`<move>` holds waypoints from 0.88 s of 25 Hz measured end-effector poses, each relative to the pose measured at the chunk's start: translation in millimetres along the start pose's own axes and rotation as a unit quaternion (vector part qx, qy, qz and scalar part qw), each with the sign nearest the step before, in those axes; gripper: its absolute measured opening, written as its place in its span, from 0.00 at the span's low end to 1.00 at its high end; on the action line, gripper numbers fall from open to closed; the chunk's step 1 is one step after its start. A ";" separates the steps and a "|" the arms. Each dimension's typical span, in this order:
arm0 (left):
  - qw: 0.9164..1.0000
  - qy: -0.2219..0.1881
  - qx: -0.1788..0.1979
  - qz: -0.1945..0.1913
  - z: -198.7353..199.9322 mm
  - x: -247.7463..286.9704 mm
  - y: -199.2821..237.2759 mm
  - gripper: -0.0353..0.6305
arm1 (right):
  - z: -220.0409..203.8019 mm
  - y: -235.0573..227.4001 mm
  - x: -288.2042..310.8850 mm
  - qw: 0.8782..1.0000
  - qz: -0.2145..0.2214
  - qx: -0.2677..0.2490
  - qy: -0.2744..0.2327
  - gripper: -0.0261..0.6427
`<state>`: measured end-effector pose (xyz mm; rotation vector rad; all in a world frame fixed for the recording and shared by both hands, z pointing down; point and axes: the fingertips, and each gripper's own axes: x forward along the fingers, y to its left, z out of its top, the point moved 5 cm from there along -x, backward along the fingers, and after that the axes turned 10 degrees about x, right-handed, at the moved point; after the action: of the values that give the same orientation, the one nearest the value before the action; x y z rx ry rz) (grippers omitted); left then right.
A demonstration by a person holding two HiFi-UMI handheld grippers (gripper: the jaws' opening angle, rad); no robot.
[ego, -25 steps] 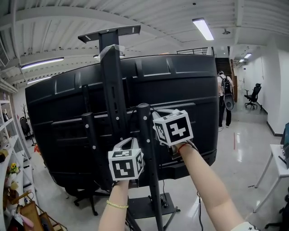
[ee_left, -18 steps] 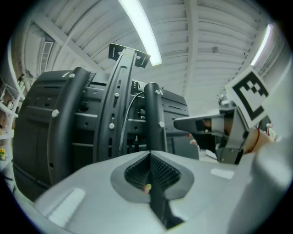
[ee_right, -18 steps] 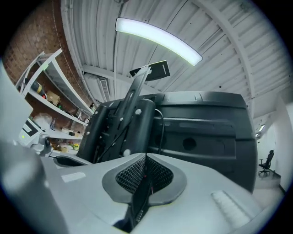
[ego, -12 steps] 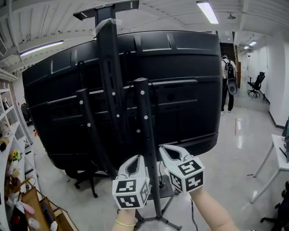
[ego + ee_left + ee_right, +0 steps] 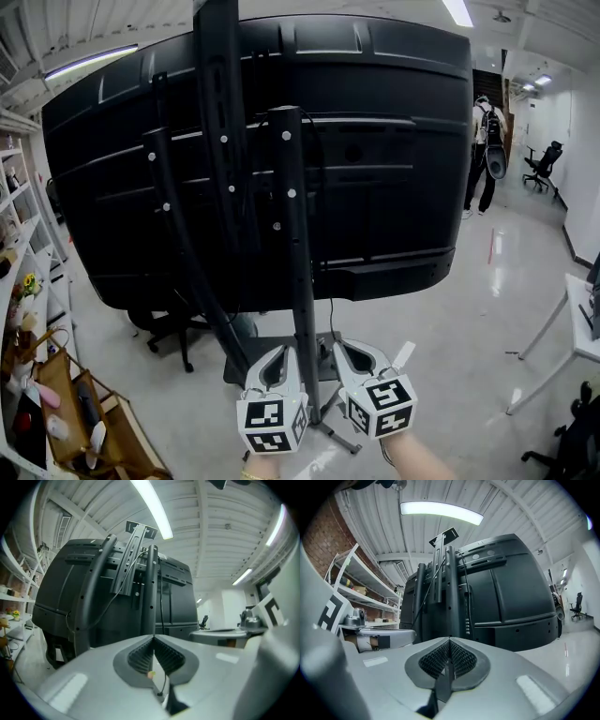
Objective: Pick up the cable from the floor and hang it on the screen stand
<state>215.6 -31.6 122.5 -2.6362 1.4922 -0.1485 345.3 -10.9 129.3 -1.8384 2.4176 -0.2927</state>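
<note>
Jaws clenched empty on your left gripper [image 5: 282, 350] and right gripper [image 5: 340, 345]; the cable [image 5: 330, 319] looks already hung on the screen stand [image 5: 289, 234].

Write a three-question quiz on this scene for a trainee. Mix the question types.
1. True or false: the screen has its back toward the head camera.
2. In the head view, the stand post rises: A) between the left gripper and the right gripper; B) left of both; C) right of both.
3. Fill in: both grippers' jaws are ____.
Key: 1 true; 2 A; 3 closed.
</note>
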 end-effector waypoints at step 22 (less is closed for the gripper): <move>1.000 0.026 -0.016 0.007 -16.4 0.6 -23.1 0.06 | -6.7 -6.5 -15.9 1.000 0.015 -0.012 0.015 0.04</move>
<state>233.2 -21.0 142.0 -2.6667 1.5404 -0.1937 354.6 3.4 136.5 -1.8199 2.4764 -0.2925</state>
